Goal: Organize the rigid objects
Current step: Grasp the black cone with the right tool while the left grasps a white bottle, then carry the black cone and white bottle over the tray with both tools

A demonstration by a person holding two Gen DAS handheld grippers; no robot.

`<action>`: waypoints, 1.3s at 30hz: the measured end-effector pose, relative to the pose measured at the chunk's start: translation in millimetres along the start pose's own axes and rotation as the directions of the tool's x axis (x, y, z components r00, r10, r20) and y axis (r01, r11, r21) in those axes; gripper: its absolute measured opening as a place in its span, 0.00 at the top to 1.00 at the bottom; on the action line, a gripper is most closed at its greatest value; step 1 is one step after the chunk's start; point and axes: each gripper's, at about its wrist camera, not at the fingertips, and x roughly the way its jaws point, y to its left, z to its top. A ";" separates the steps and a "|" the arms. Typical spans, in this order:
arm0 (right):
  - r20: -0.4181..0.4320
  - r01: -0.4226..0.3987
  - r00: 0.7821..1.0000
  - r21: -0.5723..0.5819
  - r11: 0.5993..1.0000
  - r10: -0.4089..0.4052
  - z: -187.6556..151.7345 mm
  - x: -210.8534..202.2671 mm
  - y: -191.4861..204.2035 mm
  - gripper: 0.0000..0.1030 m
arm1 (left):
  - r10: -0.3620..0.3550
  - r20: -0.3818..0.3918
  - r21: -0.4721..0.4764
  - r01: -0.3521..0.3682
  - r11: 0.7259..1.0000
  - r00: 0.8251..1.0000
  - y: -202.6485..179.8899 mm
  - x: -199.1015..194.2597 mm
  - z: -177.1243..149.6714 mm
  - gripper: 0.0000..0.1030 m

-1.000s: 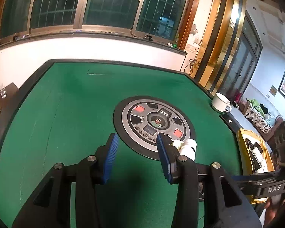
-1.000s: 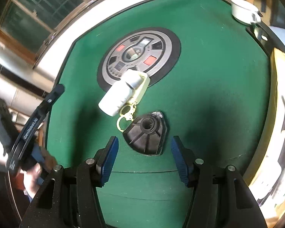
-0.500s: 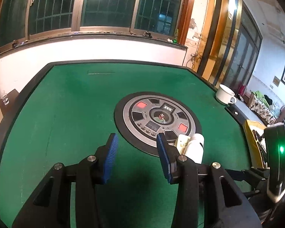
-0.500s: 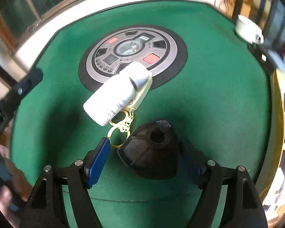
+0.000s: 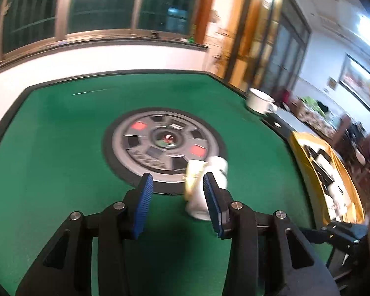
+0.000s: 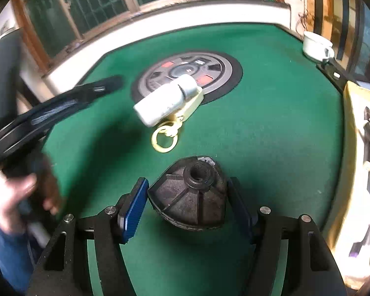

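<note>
One counter (image 6: pixel 271 128) with green felt and one round control panel (image 6: pixel 217 71) at its middle. On it: one white bottle (image 6: pixel 162 101), one pale yellow case with a ring (image 6: pixel 188 107), one black ribbed cone-shaped part (image 6: pixel 192 197), one white mug (image 6: pixel 317 45). One yellow tray (image 5: pixel 305 153), its contents too blurred to count. Two claws: left (image 5: pixel 176 204), right (image 6: pixel 185 207).

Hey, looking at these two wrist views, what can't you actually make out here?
- Right wrist view: whether the right gripper pads already press the black ribbed part; its body covers the far pad as the jaws are closing.
- Left wrist view: the white bottle is half hidden behind a left gripper finger and blurred.
- Both views: contents of the yellow bin, cut off at the edge.
- Round control panel labels: too small.
</note>
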 end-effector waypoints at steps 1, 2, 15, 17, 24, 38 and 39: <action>0.027 -0.004 1.000 -0.010 1.000 0.004 -5.7 -10.6 -0.5 0.42 | -0.007 -0.006 0.016 0.007 1.000 1.000 -4.2 0.7 0.7 0.61; 0.057 -0.017 0.998 -0.020 1.000 0.018 -10.7 -21.0 -1.3 0.42 | -0.010 -0.018 0.037 0.011 0.999 1.000 -9.7 2.4 2.2 0.61; 0.171 -0.124 0.980 0.105 0.987 0.105 -44.5 -78.9 -51.3 0.41 | 0.065 -0.177 0.200 -0.029 0.979 0.982 -48.2 44.3 8.7 0.61; 0.191 -0.132 0.975 0.114 0.985 0.109 -49.1 -88.1 -56.2 0.41 | 0.062 -0.207 0.190 -0.022 0.981 0.976 -45.5 53.4 8.6 0.61; 0.226 -0.142 0.968 0.144 0.979 0.107 -60.0 -106.2 -70.7 0.41 | 0.011 -0.190 0.089 0.006 0.996 0.982 -29.6 58.4 -0.5 0.69; 0.252 -0.139 0.963 0.169 0.976 0.093 -60.9 -107.4 -85.0 0.41 | -0.134 -0.016 0.107 0.135 0.985 0.991 -83.1 -5.1 -6.0 0.69; 0.256 -0.137 0.962 0.171 0.976 0.090 -60.1 -109.6 -86.5 0.41 | -0.159 -0.013 0.111 0.160 0.981 0.987 -90.0 -8.6 -6.3 0.69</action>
